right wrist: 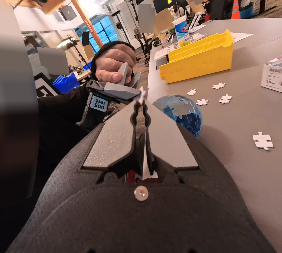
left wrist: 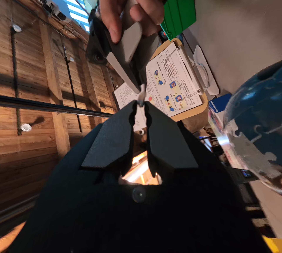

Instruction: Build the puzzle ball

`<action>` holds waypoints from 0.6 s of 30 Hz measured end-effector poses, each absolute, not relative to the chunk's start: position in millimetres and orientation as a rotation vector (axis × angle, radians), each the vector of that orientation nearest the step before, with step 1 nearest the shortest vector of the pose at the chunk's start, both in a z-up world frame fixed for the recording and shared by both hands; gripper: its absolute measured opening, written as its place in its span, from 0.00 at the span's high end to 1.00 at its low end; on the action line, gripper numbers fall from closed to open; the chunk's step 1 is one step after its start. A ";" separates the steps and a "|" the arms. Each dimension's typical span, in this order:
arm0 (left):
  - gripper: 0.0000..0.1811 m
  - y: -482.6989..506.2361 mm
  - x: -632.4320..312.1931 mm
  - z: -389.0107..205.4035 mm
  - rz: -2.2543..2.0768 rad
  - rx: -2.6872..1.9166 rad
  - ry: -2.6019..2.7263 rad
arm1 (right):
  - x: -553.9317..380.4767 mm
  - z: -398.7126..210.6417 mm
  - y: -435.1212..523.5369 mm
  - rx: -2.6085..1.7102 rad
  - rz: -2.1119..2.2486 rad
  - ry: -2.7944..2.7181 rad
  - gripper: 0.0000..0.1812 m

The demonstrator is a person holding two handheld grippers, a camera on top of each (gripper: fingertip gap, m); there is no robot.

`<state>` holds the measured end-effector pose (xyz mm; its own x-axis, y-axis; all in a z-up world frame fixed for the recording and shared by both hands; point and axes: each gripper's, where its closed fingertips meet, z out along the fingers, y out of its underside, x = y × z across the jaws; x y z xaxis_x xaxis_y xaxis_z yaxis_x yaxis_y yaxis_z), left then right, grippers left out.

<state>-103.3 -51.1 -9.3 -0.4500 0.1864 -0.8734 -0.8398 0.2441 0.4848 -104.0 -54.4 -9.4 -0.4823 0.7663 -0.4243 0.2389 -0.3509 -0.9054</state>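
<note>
Both grippers pinch one small white puzzle piece (right wrist: 142,95) in mid-air: left gripper (left wrist: 140,104), right gripper (right wrist: 141,102). The half-built blue puzzle ball (right wrist: 183,113) sits on the table just right. Release only once one grip feels secure.

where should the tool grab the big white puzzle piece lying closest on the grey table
Take the large flat white puzzle piece across its straight-sided middle, avoiding the knobs, coming straight down from above. It lies flat on the grey table with bare surface all round, so the fingers would likely need to pinch its thin edges from opposite sides, or slide it to the table edge first.
</note>
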 end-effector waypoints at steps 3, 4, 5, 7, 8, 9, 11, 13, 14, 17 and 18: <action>0.79 -49.4 -116.4 -8.8 1.163 -0.941 1.454 | -107.9 -6.4 -45.5 -1.280 1.850 -1.440 1.00; 0.76 -50.8 -120.4 -9.7 1.049 -1.067 1.405 | -108.4 -7.2 -42.4 -1.270 1.803 -1.436 1.00; 0.75 -53.2 -123.1 -10.3 0.921 -1.181 1.356 | -108.7 -7.6 -40.2 -1.257 1.750 -1.434 1.00; 0.77 -59.2 -125.3 -8.3 0.656 -1.359 1.259 | -109.3 -7.7 -39.2 -1.224 1.646 -1.447 1.00; 0.78 -61.1 -126.3 -1.7 0.549 -1.407 1.197 | -110.1 -7.6 -40.1 -1.203 1.596 -1.460 1.00; 0.80 -61.9 -129.1 5.3 0.466 -1.448 1.141 | -111.5 -7.6 -41.1 -1.183 1.545 -1.473 1.00; 0.82 -58.5 -144.7 22.1 0.384 -1.531 1.004 | -116.3 -6.5 -38.4 -1.147 1.440 -1.469 1.00; 0.82 -55.5 -166.6 27.3 0.257 -1.676 0.848 | -122.1 -5.1 -29.7 -1.103 1.333 -1.434 1.00; 0.82 -53.9 -180.0 28.9 0.193 -1.731 0.747 | -125.1 -6.2 -26.1 -1.090 1.302 -1.421 1.00; 0.82 -53.8 -216.4 14.8 0.020 -1.857 0.521 | -135.8 -14.5 -21.0 -1.055 1.270 -1.398 1.00; 0.83 -54.6 -227.1 8.8 -0.025 -1.871 0.455 | -140.3 -20.0 -19.7 -1.054 1.264 -1.403 1.00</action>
<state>-227.1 -54.6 8.8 0.9245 -0.3218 -0.2042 -0.2970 -0.2724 -0.9152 -140.3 -19.7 -20.0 -0.1875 0.9776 0.0952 0.0071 0.0983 -0.9951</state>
